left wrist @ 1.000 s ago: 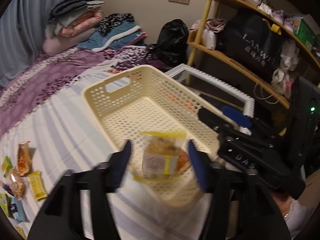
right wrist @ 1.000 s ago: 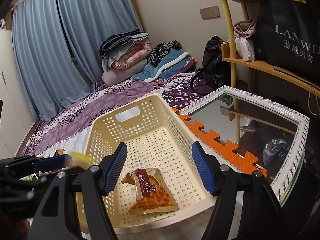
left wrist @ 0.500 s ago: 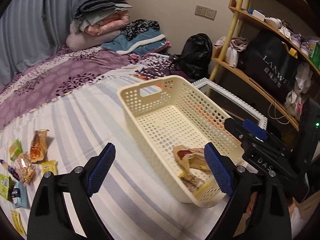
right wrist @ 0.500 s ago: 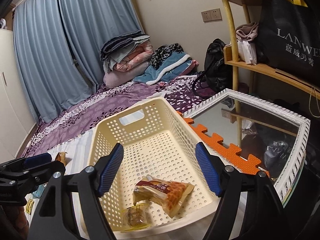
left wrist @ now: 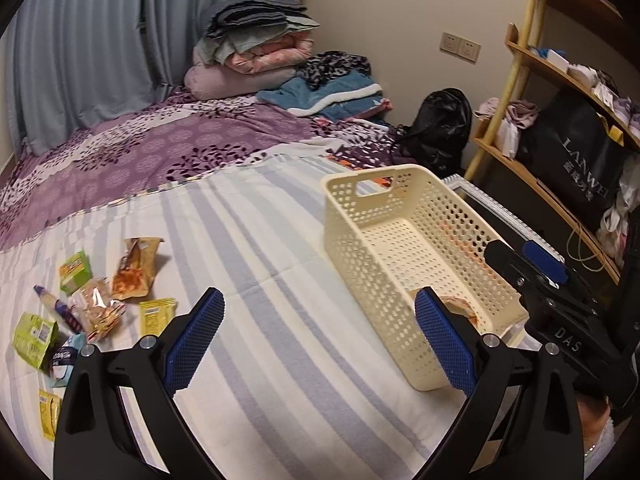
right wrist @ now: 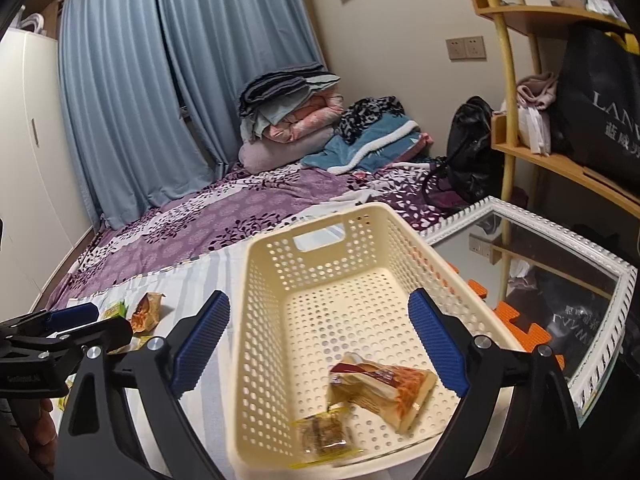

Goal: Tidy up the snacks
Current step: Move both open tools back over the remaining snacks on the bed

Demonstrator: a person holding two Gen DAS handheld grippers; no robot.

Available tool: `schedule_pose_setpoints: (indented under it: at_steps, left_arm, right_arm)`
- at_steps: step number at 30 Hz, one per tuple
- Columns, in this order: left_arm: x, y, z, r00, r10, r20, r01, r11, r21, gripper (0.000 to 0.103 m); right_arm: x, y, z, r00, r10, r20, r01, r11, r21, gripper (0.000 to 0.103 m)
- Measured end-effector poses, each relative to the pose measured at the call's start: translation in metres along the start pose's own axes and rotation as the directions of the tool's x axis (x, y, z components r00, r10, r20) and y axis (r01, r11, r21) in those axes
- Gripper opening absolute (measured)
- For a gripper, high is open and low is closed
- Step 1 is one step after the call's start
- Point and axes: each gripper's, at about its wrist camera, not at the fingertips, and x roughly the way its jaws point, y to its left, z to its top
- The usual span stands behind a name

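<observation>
Two packets lie in my cream basket (right wrist: 280,300) on the striped bed (left wrist: 280,340): an orange-printed snack (right wrist: 384,384) and a small clear-wrapped one (right wrist: 324,434), blurred. About nine more snacks (left wrist: 100,300) scatter at the bed's left, some cut off. My left jaws (left wrist: 316,340) and right jaws (right wrist: 320,340) are both opening, holding nothing.

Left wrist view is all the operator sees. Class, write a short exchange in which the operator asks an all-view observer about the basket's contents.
Operator: What lies in the basket? I see only one wrapper edge.
Observer: Two snacks: an orange-printed packet and, nearer the front wall, a small yellow-edged packet.
Operator: Is the right gripper carrying anything?
Observer: No. Its jaws are opening above the basket, and the pads touch nothing.
</observation>
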Motion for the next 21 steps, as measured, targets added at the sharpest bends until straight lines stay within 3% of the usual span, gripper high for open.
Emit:
schedule_pose_setpoints:
  at_steps: [7, 21]
  left_arm:
    - [-0.017, 0.043, -0.012, 0.997, 0.078, 0.021, -0.076, 0.994, -0.078, 0.099]
    - [-0.041, 0.136, -0.051, 0.978, 0.205, -0.045, -0.21, 0.949, -0.236, 0.099]
  right_arm:
    - [0.002, 0.037, -0.002, 0.998, 0.053, -0.017, -0.054, 0.997, -0.056, 0.094]
    - [0.009, 0.115, -0.018, 0.982, 0.164, -0.089, -0.178, 0.968, -0.18, 0.094]
